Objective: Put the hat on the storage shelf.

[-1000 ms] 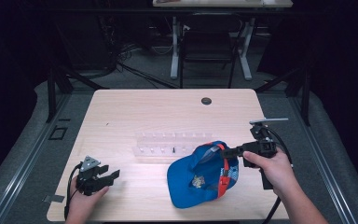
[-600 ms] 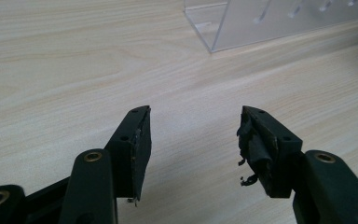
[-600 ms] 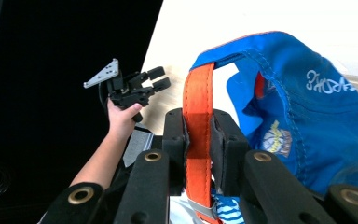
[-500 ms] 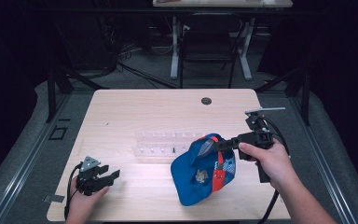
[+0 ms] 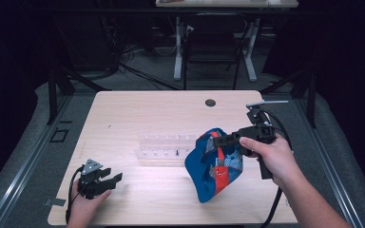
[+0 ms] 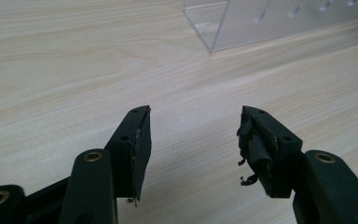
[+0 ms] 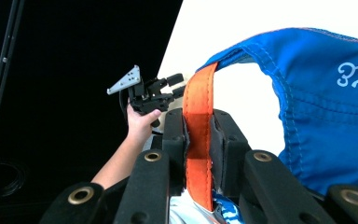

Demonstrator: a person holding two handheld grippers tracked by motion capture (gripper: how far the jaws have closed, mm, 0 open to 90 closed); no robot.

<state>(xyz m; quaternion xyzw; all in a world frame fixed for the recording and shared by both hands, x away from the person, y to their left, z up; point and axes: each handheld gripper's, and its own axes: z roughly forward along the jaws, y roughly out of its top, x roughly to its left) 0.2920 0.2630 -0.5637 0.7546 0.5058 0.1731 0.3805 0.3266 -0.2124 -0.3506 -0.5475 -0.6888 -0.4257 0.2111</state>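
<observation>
overhead, the right gripper (image 5: 221, 139) lifts a blue fabric cap (image 5: 209, 168) off the pale wooden table (image 5: 138, 114). left gripper (image 6: 193, 140) idles, jaws apart. right gripper's view: jaws clamp the cap's orange strap (image 7: 199, 140), which might slip free.

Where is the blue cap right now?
In the high view the cap hangs at the table's right side, just right of the clear rack, with the right tongs shut on its orange strap.
</observation>
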